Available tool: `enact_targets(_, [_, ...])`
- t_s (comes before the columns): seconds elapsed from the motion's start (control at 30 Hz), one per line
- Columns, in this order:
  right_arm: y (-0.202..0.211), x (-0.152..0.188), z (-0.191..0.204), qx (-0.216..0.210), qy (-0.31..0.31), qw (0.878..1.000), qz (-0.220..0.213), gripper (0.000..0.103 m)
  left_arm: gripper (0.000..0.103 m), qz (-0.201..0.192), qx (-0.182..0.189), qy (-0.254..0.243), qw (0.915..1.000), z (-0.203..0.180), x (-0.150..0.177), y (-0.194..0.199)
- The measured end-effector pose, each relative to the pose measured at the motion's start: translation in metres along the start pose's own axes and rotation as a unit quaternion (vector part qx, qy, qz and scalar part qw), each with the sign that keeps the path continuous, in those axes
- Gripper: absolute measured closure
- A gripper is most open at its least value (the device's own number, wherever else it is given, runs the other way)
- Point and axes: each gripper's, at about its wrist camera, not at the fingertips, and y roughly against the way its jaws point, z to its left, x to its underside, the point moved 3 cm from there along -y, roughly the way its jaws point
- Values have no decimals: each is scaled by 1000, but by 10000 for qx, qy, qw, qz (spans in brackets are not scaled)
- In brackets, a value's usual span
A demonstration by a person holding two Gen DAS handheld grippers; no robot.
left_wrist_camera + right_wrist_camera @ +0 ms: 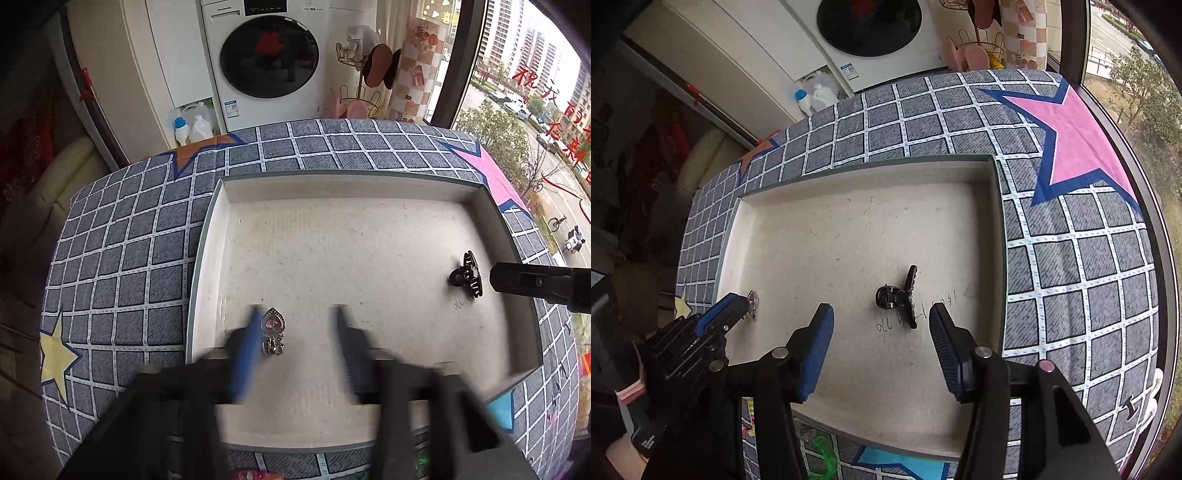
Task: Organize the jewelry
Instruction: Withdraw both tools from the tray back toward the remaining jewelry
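Left tongs (295,328): jaws stand wide apart and empty, blurred in the left wrist view. A small silver hair clip with a pink heart-shaped stone (272,331) lies on the tray floor between the fingers, just beside the blue-padded left finger (248,354); no pad presses on it. From the right wrist view the same clip (752,303) shows partly behind the left tongs' tip (733,306).

Right tongs (881,325): jaws parted, nothing gripped. A black plastic claw clip (900,295) rests on the tray floor just ahead of the fingertips, clear of both pads. Handwritten dark marks (886,325) sit on the tray floor by the claw clip. In the left wrist view the claw clip (466,274) lies near the tray's right wall, with one black finger of the right tongs (532,282) just beside it.

Both clips lie well apart inside a shallow rectangular tray with a pale felt-like lining and grey rim (369,176). The tray sits on a grey checked cloth with white grid lines and coloured stars (1071,258); what lies under the cloth cannot be told. Beyond it stand a white front-loading washing machine (266,55), white plastic bottles (192,127) and a window (535,74).
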Motion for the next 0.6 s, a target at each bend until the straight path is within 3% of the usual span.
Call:
enact_targets(0.07, [6, 4, -1, -35, -51, 10000, -30, 45, 0, -192, -115, 53, 9997, 2, 0, 7])
enact_targets(0.2, [11, 13, 2, -93, -123, 9999, -68, 44, 0, -150, -122, 31, 9998, 4, -1, 22])
enact_targets(0.27, [16, 18, 3, -178, -180, 9996, -88, 37, 0, -199, -158, -10, 9997, 4, 1, 34])
enact_targets(0.3, [20, 22, 3, -228, -208, 9995, -103, 27, 0, -220, -167, -35, 9996, 5, 3, 40])
enact_targets(0.33, [23, 25, 3, -281, -226, 9993, -127, 21, 0, -238, -177, -59, 9995, 6, 7, 46])
enact_targets(0.47, [31, 37, 7, -320, -190, 9992, -142, 21, 0, -209, -454, -131, 9987, 15, 28, 63])
enact_targets(0.6, [40, 52, 11, -369, -159, 9991, -124, 17, 0, -97, -466, -1, 9989, 29, 60, 77])
